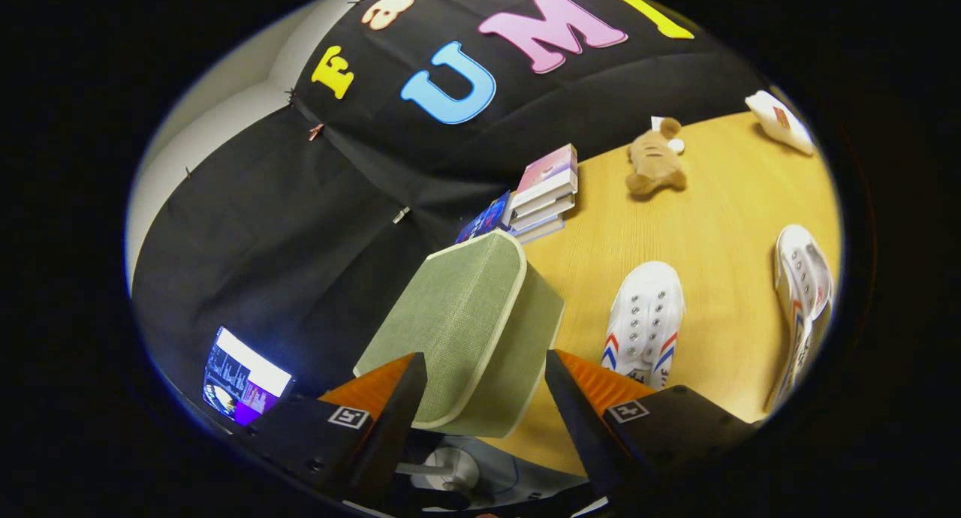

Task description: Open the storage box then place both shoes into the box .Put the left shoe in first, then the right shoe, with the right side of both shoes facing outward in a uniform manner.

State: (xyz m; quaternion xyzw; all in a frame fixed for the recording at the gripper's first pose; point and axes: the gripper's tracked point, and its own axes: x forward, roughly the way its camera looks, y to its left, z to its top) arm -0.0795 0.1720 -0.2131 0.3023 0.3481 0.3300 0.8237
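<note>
The hand-held gripper [486,375] is spread around the woven green fabric storage box [469,330], rounded-cornered, lid closed, on the wooden desk [721,225].

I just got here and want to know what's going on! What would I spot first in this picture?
First you'd spot the green storage box, sitting on the wooden table right between the open fingers of the gripper. Next come two white shoes lying on the table beside the box. Farther off, a teddy bear lies near a stack of books.
</note>
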